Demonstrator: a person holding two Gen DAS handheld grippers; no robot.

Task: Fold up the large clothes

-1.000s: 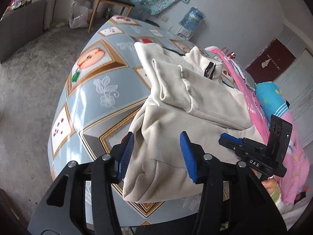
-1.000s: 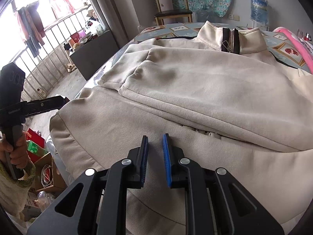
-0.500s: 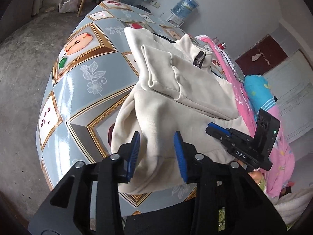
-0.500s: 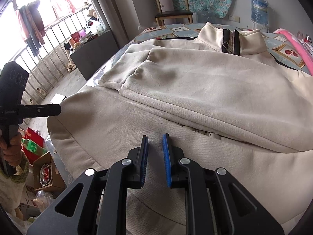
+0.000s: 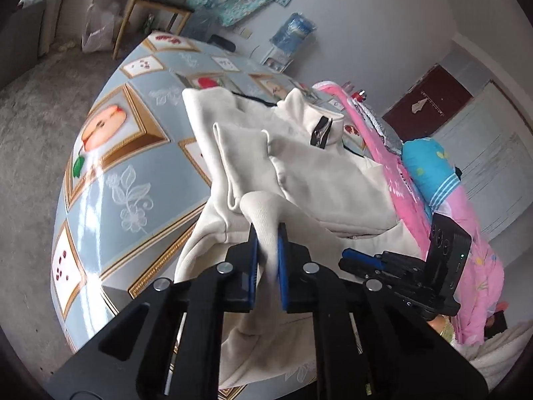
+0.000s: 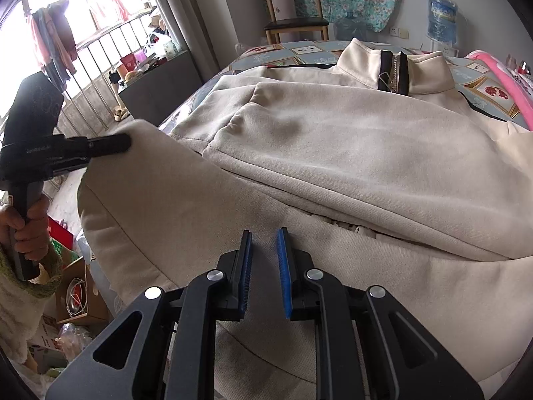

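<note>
The cream jacket (image 5: 299,173) is spread on the worktop (image 5: 110,180), collar pointed away lengthwise. Its hem corner is being pinched by the closing left gripper (image 5: 265,233). The hem is nipped by the nearly closed right gripper (image 6: 264,243).

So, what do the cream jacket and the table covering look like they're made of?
The cream jacket looks like a soft, matte fleece or sweatshirt knit: fine ribbed texture, thick rounded folds, no shine. Its collar has a metal-looking zipper. The table covering looks like glossy printed vinyl or oilcloth: it carries bright window glare streaks and lies smooth and flat. Neither can be confirmed by look alone.
</note>
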